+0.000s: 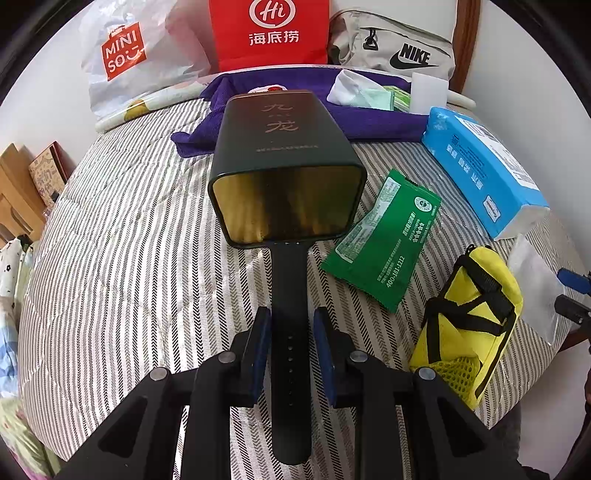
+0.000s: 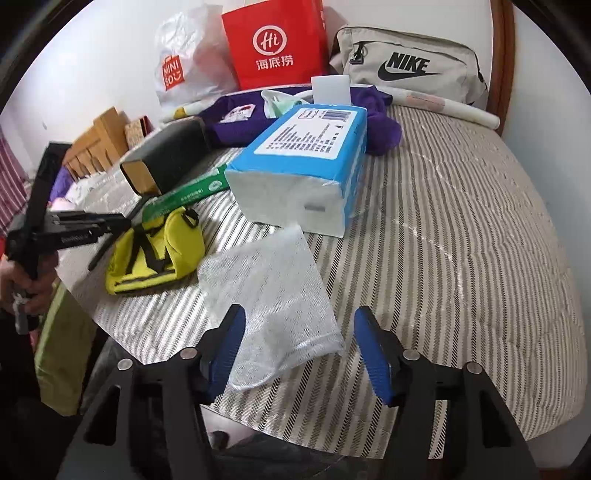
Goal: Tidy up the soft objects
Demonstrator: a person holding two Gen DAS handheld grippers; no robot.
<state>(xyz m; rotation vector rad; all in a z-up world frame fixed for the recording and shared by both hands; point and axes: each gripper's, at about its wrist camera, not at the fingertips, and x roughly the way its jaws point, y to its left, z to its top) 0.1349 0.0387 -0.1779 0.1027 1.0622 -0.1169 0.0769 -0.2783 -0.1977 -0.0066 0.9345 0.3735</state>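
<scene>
On the striped bed, a dark green tin (image 1: 284, 155) lies on its side with its gold inside facing me. A black strap (image 1: 290, 295) with holes runs from its mouth down between the blue pads (image 1: 262, 343) of my left gripper (image 1: 290, 345). The pads stand narrowly apart, a thin gap either side of the strap. My right gripper (image 2: 299, 350) is open wide over a clear bubble-wrap bag (image 2: 273, 295) lying flat between its fingers. A yellow pouch (image 1: 469, 321) (image 2: 155, 254), a green packet (image 1: 388, 240) and a blue tissue pack (image 1: 480, 170) (image 2: 306, 155) lie nearby.
A purple towel (image 1: 369, 118) with small cloths lies at the back. Against the wall behind it stand a Miniso bag (image 1: 122, 55), a red paper bag (image 1: 269, 33) and a grey Nike bag (image 1: 399, 48). The bed (image 2: 461, 240) shows bare striped cover on the right. A hand (image 2: 26, 284) holds the left gripper.
</scene>
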